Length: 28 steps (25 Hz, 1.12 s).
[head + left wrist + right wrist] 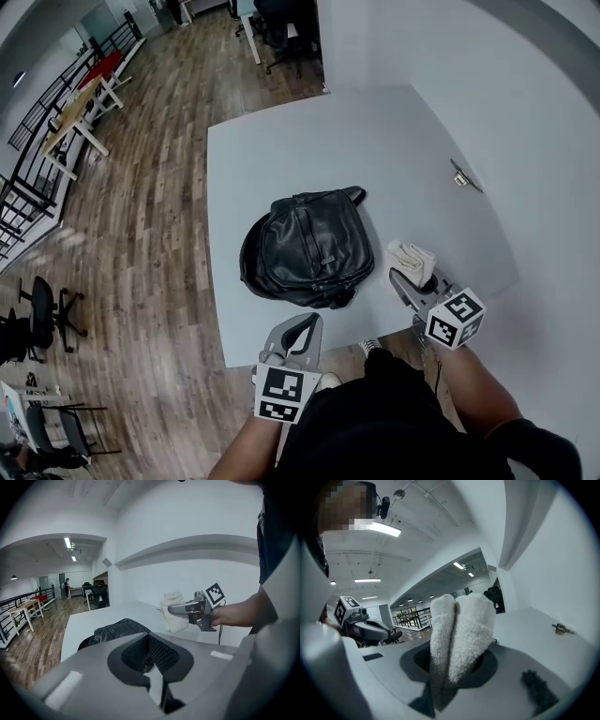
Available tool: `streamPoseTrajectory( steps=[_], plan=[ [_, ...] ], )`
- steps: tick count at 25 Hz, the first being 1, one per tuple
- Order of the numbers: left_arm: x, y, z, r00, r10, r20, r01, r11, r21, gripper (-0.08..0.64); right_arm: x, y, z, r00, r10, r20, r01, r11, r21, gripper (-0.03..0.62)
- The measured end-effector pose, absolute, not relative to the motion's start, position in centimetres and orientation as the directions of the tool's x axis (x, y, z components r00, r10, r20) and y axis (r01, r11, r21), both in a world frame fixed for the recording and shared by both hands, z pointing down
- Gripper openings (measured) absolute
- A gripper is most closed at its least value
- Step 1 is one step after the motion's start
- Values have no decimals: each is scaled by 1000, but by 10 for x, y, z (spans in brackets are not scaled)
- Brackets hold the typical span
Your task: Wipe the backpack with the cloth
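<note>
Left tongs point(302, 328): clenched, empty, held at near edge of tabletop point(375, 141). Right tongs point(409, 278): grasping cloth point(413, 257), just beside backpack point(305, 248). Count: 1 backpack, flat mid-tabletop; 1 cloth; 2 tongs

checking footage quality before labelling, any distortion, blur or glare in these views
Head view: fisheye bows the table edges; backpack sharp, evenly lit. Left gripper view: black rim all round, close foreground soft. Right gripper view: cloth crisp in the jaws, ceiling light glares, corners dark.
</note>
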State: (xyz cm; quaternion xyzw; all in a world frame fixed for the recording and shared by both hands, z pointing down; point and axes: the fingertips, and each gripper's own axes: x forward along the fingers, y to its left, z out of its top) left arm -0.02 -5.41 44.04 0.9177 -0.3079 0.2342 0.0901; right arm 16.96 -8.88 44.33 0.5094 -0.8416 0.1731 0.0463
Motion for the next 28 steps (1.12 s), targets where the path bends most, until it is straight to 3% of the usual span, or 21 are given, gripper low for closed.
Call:
streamPoseTrajectory(
  steps=[12, 28],
  plan=[
    [46, -112, 457, 603, -531, 595, -633, -773, -48, 6, 214, -159, 494, -517, -794, 319, -855, 462, -235, 84],
    [90, -134, 487, 538, -498, 680, -667, -745, -19, 8, 235, -276, 555, -570, -737, 364, -822, 514, -247, 84]
  ],
)
